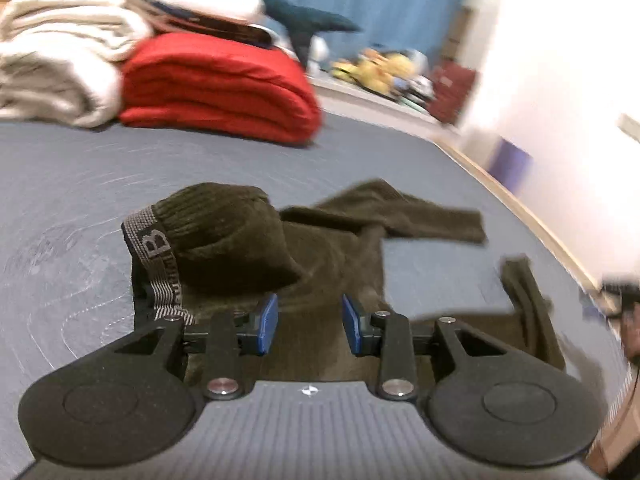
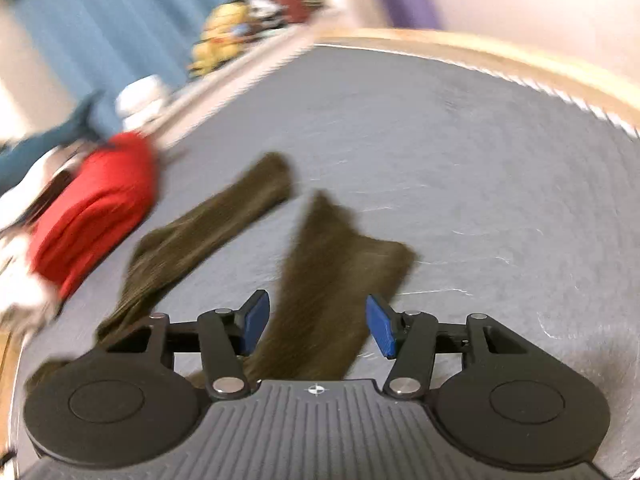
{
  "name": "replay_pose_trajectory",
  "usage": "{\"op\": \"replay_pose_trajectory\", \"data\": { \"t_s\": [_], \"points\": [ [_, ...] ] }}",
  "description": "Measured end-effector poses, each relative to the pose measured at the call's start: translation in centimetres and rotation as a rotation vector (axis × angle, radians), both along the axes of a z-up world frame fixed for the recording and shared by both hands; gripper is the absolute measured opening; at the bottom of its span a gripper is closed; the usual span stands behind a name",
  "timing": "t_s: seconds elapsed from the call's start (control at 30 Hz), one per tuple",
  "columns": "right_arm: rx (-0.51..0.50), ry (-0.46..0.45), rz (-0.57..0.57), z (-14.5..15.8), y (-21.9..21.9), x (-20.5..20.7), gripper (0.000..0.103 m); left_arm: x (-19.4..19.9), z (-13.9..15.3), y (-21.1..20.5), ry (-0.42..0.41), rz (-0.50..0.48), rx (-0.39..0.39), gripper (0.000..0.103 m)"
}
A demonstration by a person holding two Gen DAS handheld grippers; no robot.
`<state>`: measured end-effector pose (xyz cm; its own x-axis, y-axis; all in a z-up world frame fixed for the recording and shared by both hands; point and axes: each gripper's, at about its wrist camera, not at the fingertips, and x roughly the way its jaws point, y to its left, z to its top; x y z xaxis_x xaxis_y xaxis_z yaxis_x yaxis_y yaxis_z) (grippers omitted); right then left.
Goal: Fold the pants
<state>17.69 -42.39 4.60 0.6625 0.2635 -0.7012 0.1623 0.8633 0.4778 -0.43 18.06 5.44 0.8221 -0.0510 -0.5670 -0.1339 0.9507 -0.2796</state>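
Observation:
Dark olive-brown pants (image 1: 320,248) lie crumpled on a grey-blue mattress (image 1: 100,184). Their grey waistband with a letter B (image 1: 154,256) is bunched up at the left, and one leg (image 1: 420,216) stretches to the right. My left gripper (image 1: 310,322) is open just above the pants' middle, with nothing between its blue pads. In the right wrist view the two legs (image 2: 336,272) spread apart on the mattress (image 2: 460,160). My right gripper (image 2: 318,324) is open over the nearer leg and holds nothing. Both views are blurred.
A folded red blanket (image 1: 216,84) and cream blankets (image 1: 60,52) are stacked at the mattress's far left, with a blue plush shark (image 1: 296,16) on top. The red blanket (image 2: 92,216) also shows at the left of the right wrist view. A wooden bed edge (image 2: 500,56) borders the mattress.

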Motion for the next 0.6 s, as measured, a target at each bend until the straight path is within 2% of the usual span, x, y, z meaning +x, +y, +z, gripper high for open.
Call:
{"op": "replay_pose_trajectory", "data": {
  "t_s": [0.1,0.17,0.27,0.4,0.43,0.5,0.6],
  "points": [
    [0.051,0.091,-0.094,-4.6,-0.7,2.1,0.045,1.4,-0.1,-2.1,0.005,0.079,0.047,0.038],
    [0.060,0.118,-0.126,-7.1,-0.4,3.4,0.045,1.2,0.6,-3.5,-0.019,0.093,0.063,0.038],
    [0.014,0.104,-0.133,-8.9,0.1,4.3,0.045,2.1,1.0,-4.7,-0.061,0.124,0.103,0.038],
    [0.021,0.070,-0.148,-10.3,0.8,5.9,0.045,1.6,1.4,-5.0,-0.119,0.108,0.149,0.038],
    [0.012,0.062,-0.145,-10.2,1.1,6.2,0.041,1.5,1.5,-5.0,-0.124,0.114,0.176,0.038],
    [-0.015,0.062,-0.153,-10.1,1.4,6.6,0.008,1.7,1.3,-4.6,-0.124,0.134,0.223,0.038],
    [-0.024,0.029,-0.178,-9.6,0.9,6.5,0.007,1.9,0.9,-3.4,-0.108,0.169,0.218,0.038]
  ]
}}
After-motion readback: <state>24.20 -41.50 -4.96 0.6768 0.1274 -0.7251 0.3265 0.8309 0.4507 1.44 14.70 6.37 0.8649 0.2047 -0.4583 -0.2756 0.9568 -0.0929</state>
